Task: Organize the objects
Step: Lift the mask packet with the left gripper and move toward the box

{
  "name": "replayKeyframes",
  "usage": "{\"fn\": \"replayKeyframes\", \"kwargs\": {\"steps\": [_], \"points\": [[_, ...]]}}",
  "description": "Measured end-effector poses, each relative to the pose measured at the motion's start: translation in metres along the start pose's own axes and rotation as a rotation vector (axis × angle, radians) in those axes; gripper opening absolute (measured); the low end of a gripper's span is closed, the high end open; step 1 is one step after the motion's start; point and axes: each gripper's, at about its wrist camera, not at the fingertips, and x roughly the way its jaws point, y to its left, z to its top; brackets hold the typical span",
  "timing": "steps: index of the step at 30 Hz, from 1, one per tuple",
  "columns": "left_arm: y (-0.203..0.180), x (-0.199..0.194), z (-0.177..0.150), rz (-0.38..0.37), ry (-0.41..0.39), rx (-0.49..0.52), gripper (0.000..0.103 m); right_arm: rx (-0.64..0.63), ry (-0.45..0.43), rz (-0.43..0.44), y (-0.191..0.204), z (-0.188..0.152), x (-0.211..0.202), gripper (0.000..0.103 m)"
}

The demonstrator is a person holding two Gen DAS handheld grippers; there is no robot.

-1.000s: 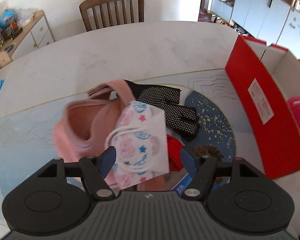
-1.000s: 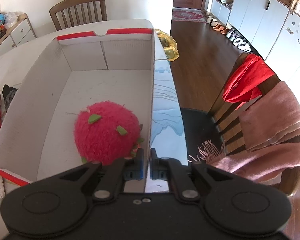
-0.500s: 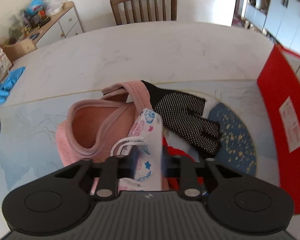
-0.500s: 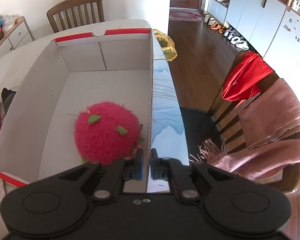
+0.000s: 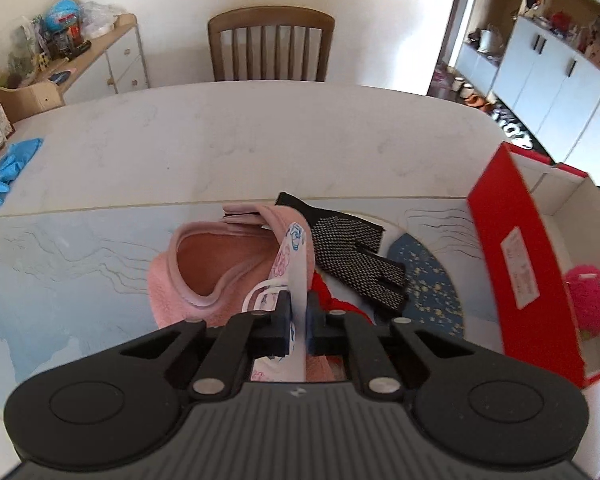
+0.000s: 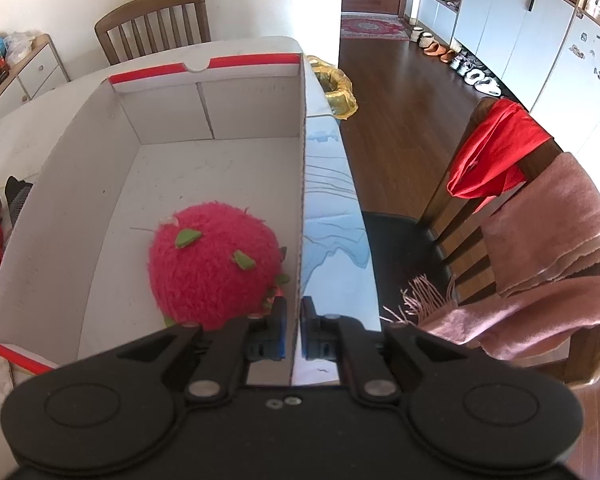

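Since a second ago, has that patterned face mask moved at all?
Yes. The face mask, once lying flat on the pink cloth, now stands pinched edge-on in the left tool, lifted off it.

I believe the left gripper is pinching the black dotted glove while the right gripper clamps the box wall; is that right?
Not quite: the left wrist view shows the left gripper pinching the printed face mask, not the black dotted glove. The right gripper does clamp the box wall.
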Motion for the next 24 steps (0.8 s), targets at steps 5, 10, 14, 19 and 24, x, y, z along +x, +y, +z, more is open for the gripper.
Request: {"fn": "replayKeyframes", "kwargs": {"steps": [5, 10, 14, 19, 24], "points": [[-0.003, 0.01, -0.016, -0.051, 0.067, 0.017, 0.006, 0.0, 0.002, 0.007, 0.0, 0.0, 0.001, 0.007], [-0.004, 0.024, -0.027, -0.049, 0.095, -0.004, 0.006, -0.009, 0.003, 0.009, 0.0, 0.0, 0.001, 0.007], [-0.005, 0.022, -0.028, -0.02, 0.076, 0.023, 0.007, -0.013, 0.001, 0.01, 0.001, -0.001, 0.001, 0.008], [-0.007, 0.017, -0.027, -0.017, 0.068, 0.017, 0.008, -0.017, 0.001, 0.016, 0.001, -0.001, 0.001, 0.008], [-0.003, 0.008, -0.022, -0.017, 0.047, 0.002, 0.008, -0.029, 0.0, 0.022, 0.003, -0.002, 0.001, 0.008]]}}
